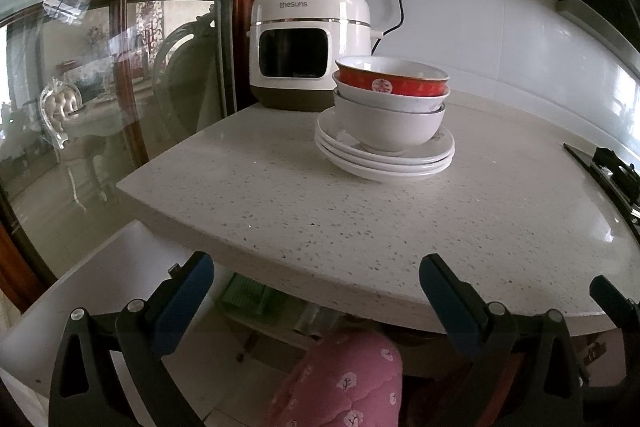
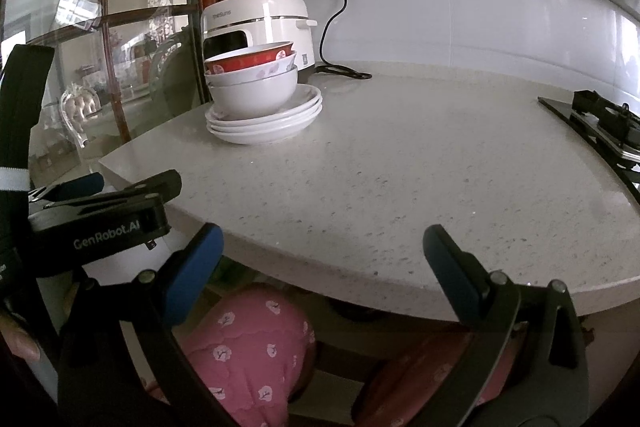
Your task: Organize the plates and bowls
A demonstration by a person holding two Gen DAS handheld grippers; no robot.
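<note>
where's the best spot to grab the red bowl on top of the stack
Probably the red bowl by its rim, one finger inside and one outside. It sits nested in the white bowls, so only its upper wall shows. Come from above on the near side; the rice cooker stands behind.

Three nested bowls (image 1: 390, 107), the top one red (image 1: 392, 81), standing upright on three stacked white plates (image 1: 384, 157) near the desk's (image 1: 360, 227) far left corner.
</note>
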